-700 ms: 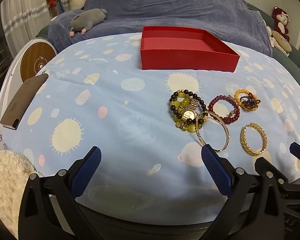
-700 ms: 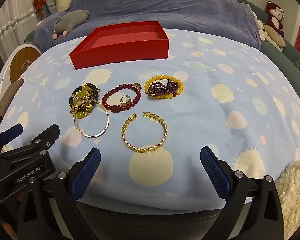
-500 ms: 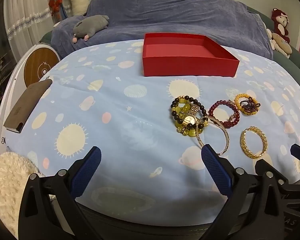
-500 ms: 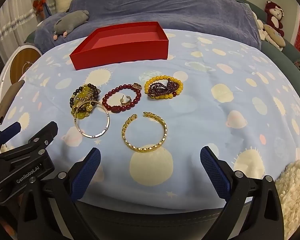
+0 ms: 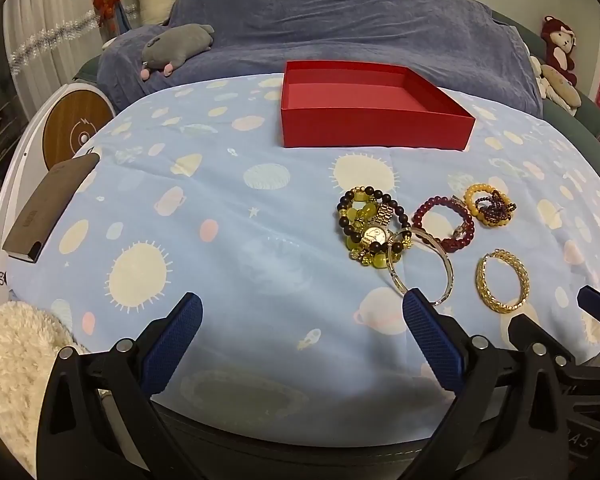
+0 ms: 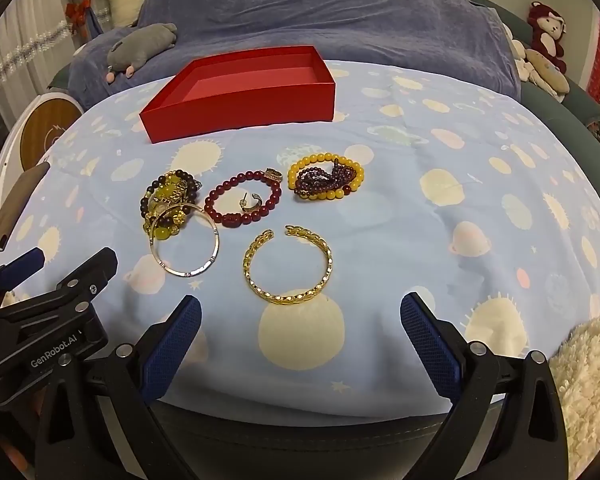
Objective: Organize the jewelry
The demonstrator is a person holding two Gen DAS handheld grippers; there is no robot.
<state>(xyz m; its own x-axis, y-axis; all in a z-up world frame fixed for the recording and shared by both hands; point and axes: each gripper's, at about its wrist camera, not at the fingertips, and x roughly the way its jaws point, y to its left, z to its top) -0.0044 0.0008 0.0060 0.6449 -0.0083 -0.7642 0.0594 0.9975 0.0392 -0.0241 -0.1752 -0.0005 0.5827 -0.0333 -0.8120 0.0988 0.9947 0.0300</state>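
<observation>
Before red box, loose bracelets on cloth

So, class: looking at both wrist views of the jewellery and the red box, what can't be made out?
- Shallow red cardboard box: near floor strip hidden behind its front wall, both views.
- Thin silver bangle: near arc covered by a left gripper finger, left view.
- Small gold watch face: too small to read.
- Tangled bead pile: separate pieces can't be counted.
</observation>
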